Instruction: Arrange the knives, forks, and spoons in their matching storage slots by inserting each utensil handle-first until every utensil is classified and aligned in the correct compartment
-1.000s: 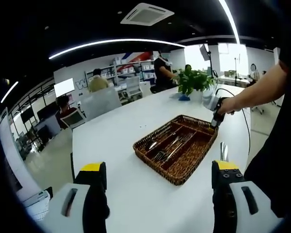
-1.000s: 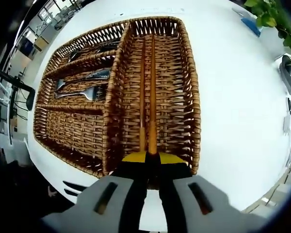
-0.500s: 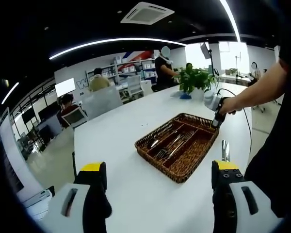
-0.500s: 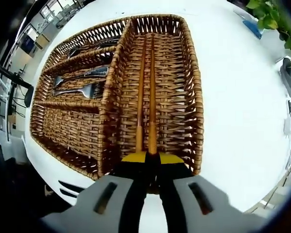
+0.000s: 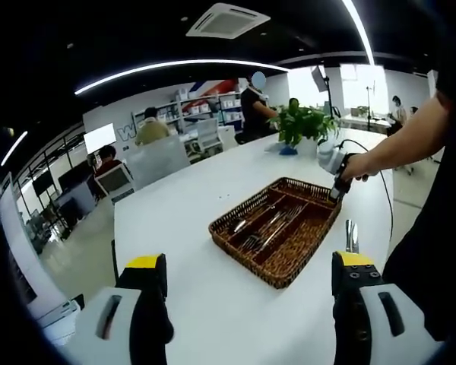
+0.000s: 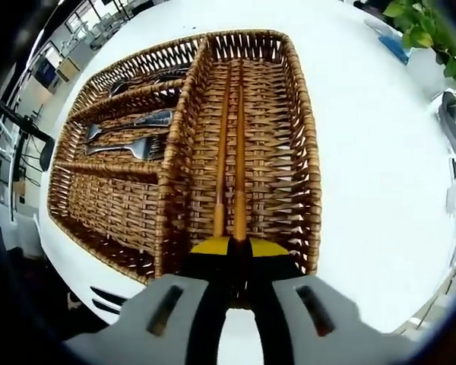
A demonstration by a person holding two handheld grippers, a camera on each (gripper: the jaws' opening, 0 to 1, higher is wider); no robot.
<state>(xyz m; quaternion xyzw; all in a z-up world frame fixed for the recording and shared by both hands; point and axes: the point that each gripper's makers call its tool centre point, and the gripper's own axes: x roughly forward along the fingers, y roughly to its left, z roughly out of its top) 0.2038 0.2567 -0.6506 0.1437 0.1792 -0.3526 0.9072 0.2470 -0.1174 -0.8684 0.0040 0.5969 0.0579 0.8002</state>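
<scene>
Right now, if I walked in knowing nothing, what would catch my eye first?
Probably the brown wicker basket on the long white table, with forks and other cutlery in its narrow side slots. In the right gripper view, the right claw is shut on a pair of orange sticks lying along the wide compartment. The left claw hangs open, back from the basket.

Left hand-held gripper (image 5: 243,277) jaws apart; wicker basket (image 5: 277,230) with utensils (image 5: 270,224) on white table (image 5: 190,220).
</scene>
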